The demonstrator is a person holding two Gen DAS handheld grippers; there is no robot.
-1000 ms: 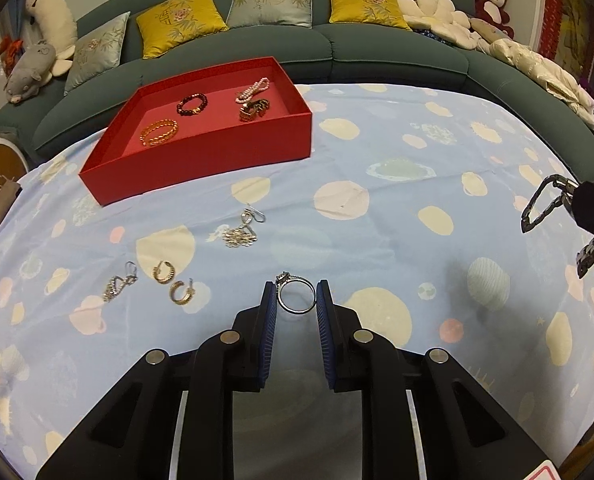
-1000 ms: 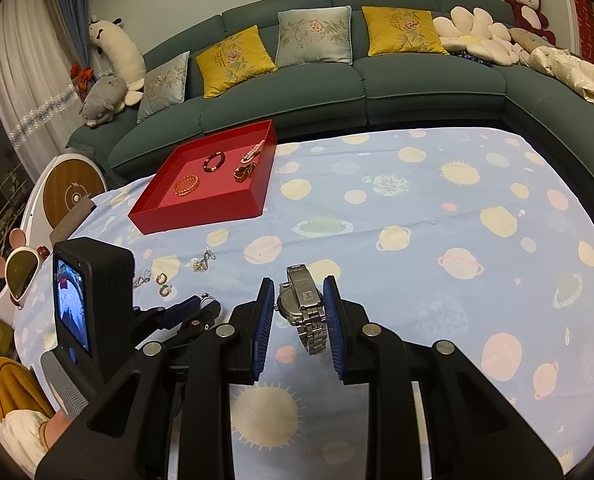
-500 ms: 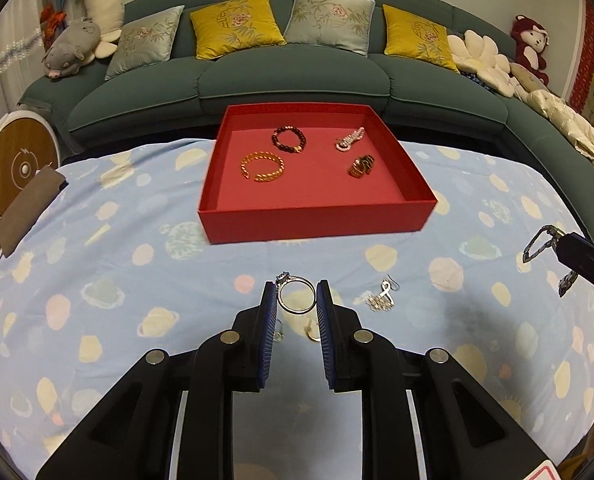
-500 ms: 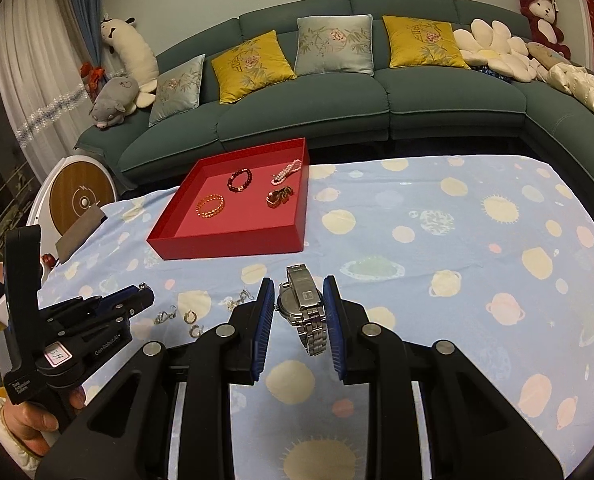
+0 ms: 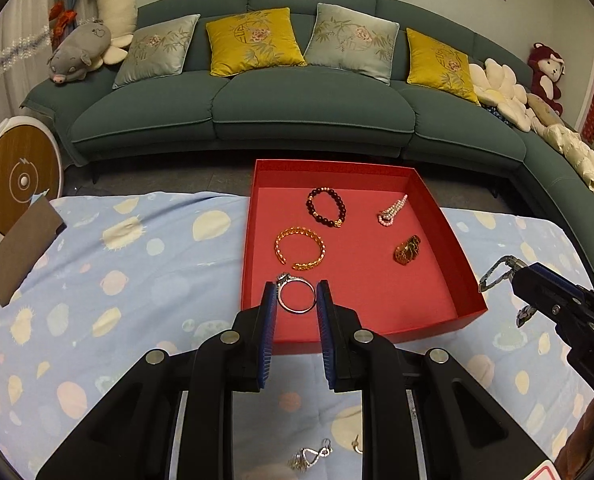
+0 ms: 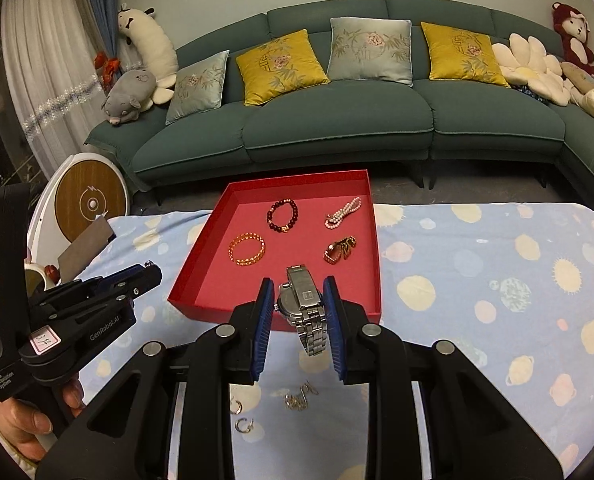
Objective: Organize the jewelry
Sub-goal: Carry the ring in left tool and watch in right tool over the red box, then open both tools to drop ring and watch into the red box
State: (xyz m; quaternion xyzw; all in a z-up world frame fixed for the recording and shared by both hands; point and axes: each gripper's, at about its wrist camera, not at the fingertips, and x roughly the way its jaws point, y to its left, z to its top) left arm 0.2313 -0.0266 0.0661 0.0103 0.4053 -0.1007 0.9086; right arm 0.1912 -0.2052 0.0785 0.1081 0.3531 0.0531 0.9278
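Gripping, left tongs [image 5: 296,299]: a silver ring [image 5: 295,294] is clamped upright between the blue pads, its stone at the upper left, right at the fingertips.
Left tongs, position: the tips are held over the near left corner of the red tray [image 5: 463,264], with the ring seen against the tray floor.
Right tongs [image 6: 300,304]: a steel watch [image 6: 303,307] is pinched between the pads, its case at the tips and its link band hanging down between the fingers.
Right tongs, position: the tips are seen over the near edge of the tray, right of middle; in the left wrist view the watch band is seen jutting from them beside the tray's right wall.
Tray contents: a gold bracelet [image 5: 299,249] lies just beyond the ring; a dark bead bracelet [image 5: 326,207] lies farther back; a pearl strand [image 5: 392,212] is at the far right; a small amber and gold piece [image 5: 407,249] lies nearer on the right.
Table [image 6: 497,272]: it is covered with a blue planet-print cloth, and the tray rests at its far edge.
Loose pieces: hoop earrings [image 6: 241,416] and a tangled silver piece [image 6: 299,396] lie on the cloth behind the tips of the right tongs, outside the tray.
Background: a green sofa [image 6: 337,120] with cushions stands beyond the table.
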